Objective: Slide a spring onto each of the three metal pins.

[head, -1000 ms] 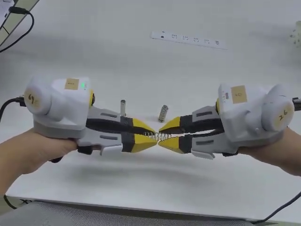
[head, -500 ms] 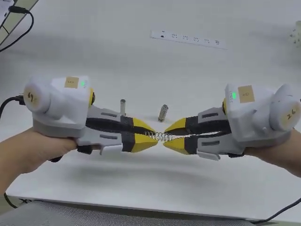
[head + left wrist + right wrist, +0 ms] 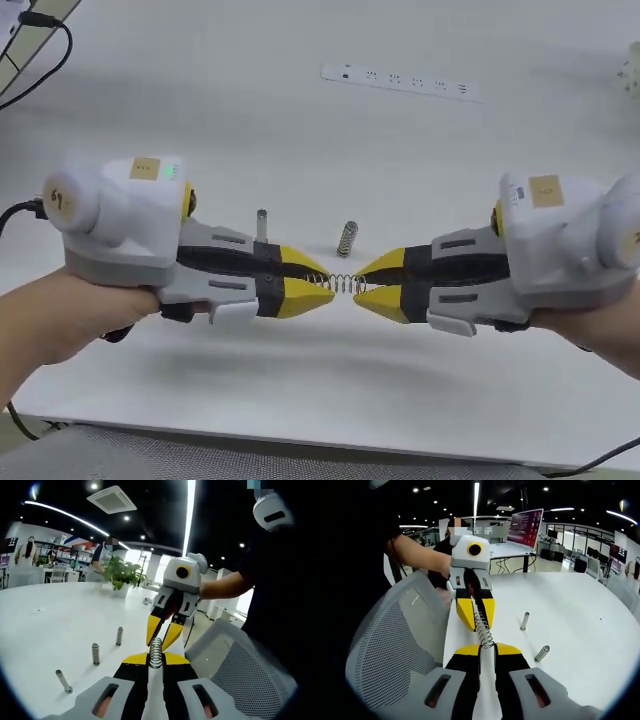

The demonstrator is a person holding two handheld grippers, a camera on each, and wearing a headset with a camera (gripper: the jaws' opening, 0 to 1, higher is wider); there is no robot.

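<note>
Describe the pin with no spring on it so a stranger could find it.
On the white workbench, look just beyond the tip of the left hand-held gripper. The bare pin stands there upright, a smooth metal rod, while the neighbouring pins wear coiled springs.

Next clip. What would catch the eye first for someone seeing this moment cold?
The eye lands on a small spring held tip to tip between the left gripper and the right gripper, each shut on one end, above the white table. Just behind it on the table stand a bare pin and a spring-covered pin.
</note>
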